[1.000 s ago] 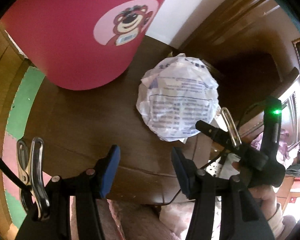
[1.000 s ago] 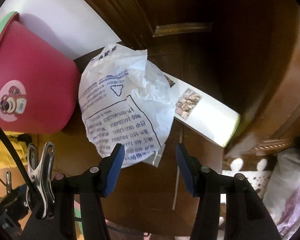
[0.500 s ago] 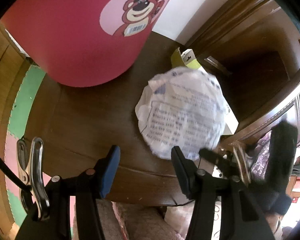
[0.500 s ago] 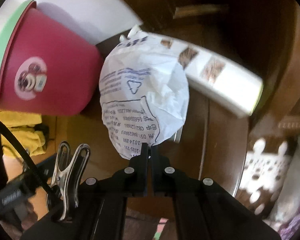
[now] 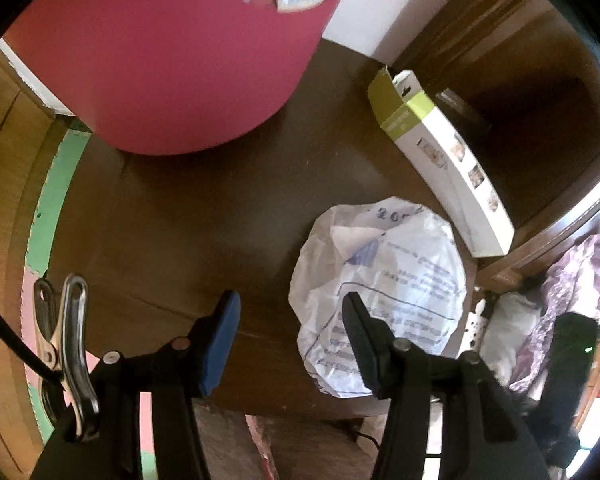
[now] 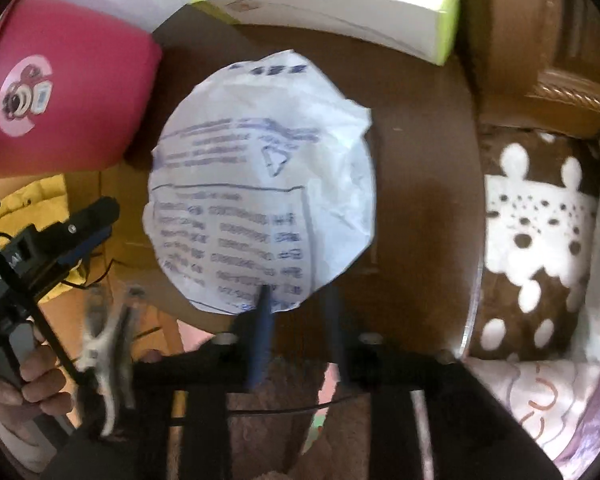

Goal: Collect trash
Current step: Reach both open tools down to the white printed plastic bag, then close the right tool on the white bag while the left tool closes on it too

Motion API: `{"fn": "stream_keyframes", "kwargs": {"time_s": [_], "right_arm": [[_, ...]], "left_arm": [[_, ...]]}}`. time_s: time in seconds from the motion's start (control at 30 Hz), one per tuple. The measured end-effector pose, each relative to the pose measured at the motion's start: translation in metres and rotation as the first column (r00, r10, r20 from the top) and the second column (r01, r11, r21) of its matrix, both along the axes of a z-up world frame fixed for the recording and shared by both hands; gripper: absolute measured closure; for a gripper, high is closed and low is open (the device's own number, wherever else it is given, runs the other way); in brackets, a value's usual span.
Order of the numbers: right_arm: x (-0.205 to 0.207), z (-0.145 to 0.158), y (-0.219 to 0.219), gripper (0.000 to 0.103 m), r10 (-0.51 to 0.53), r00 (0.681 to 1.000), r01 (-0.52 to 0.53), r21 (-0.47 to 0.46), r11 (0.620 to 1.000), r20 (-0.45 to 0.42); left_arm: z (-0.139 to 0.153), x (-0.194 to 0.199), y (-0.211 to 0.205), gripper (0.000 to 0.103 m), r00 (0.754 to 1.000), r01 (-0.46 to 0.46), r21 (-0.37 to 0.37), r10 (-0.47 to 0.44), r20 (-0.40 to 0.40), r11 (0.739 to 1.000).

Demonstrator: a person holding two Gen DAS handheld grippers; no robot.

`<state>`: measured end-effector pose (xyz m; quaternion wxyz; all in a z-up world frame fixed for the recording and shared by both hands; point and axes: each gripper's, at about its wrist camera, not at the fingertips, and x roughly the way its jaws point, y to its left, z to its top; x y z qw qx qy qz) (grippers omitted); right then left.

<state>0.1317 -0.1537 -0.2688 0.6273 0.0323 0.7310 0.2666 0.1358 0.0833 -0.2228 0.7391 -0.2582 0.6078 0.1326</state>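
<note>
Between my right claw's (image 6: 296, 300) blue fingers (image 6: 262, 320) sits only the near hem of the crumpled bag (image 6: 260, 200); the jaws are opening and the pads press on nothing. The bag, white with blue print, lies on the dark table (image 6: 420, 208), near its front edge. My left claw (image 5: 290, 332) hangs open over the table (image 5: 172, 232), nothing in it, with the bag (image 5: 384, 280) just past its right finger (image 5: 360, 332). Beyond the bag a long white and green box (image 5: 452, 160) lies flat toward the back right. A red bin (image 5: 160, 52) with a bear sticker stands at the back left, apart from the bag. My left hand (image 6: 28, 388) shows at the lower left of the right view.
</note>
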Motion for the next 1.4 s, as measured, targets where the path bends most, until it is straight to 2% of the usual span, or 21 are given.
{"fn": "stream_keyframes", "kwargs": {"time_s": [0.17,0.33,0.57,0.63,0.67,0.7,0.73,0.77,0.83,0.9,1.13,1.4], "right_arm": [[0.017,0.010,-0.014,0.052,-0.051,0.995,0.050,0.023,0.999,0.081],[0.036,0.011,-0.004,0.051,-0.040,0.986,0.036,0.024,0.999,0.162],[0.057,-0.009,0.029,0.051,0.020,0.981,-0.013,-0.037,0.999,0.194],[0.059,-0.014,0.033,0.052,0.023,0.986,-0.018,-0.031,0.999,0.165],[0.058,-0.011,0.028,0.053,0.015,0.987,-0.010,-0.028,1.000,0.162],[0.058,-0.011,0.022,0.059,0.004,0.988,0.001,-0.030,1.000,0.154],[0.054,-0.007,0.020,0.065,-0.007,0.989,0.012,-0.032,0.999,0.148],[0.055,-0.008,0.021,0.080,-0.018,0.991,0.021,-0.020,1.000,0.135],[0.061,-0.006,0.016,0.086,-0.031,0.993,0.030,0.007,1.000,0.116],[0.059,0.002,0.016,0.092,-0.019,0.991,0.017,0.019,1.000,0.131],[0.043,0.033,0.023,0.096,0.010,0.987,-0.025,0.089,0.996,0.163],[0.023,0.077,0.009,0.096,0.000,0.981,-0.033,0.165,0.986,0.195]], "left_arm": [[-0.015,0.004,-0.007,0.048,0.999,0.039,-0.011,-0.039,-0.009,0.999],[-0.031,0.011,-0.014,0.048,0.996,0.084,-0.064,-0.086,-0.028,0.994],[-0.042,0.017,-0.015,0.048,0.997,0.070,-0.087,-0.073,-0.025,0.994],[-0.044,0.018,-0.016,0.048,0.998,0.061,-0.094,-0.063,-0.028,0.994],[-0.044,0.019,-0.016,0.049,0.998,0.059,-0.099,-0.062,-0.028,0.993],[-0.044,0.019,-0.017,0.055,0.998,0.060,-0.107,-0.063,-0.026,0.993],[-0.043,0.020,-0.018,0.067,0.998,0.064,-0.119,-0.067,-0.019,0.991],[-0.041,0.020,-0.020,0.071,0.997,0.073,-0.132,-0.075,-0.014,0.989],[-0.038,0.021,-0.022,0.081,0.995,0.097,-0.132,-0.099,-0.014,0.987],[-0.031,0.021,-0.024,0.085,0.994,0.113,-0.130,-0.113,0.001,0.985],[-0.001,0.013,-0.018,0.089,0.993,0.109,-0.152,-0.102,0.054,0.982],[0.049,0.003,-0.021,0.090,0.983,0.140,-0.127,-0.123,0.135,0.982]]}}
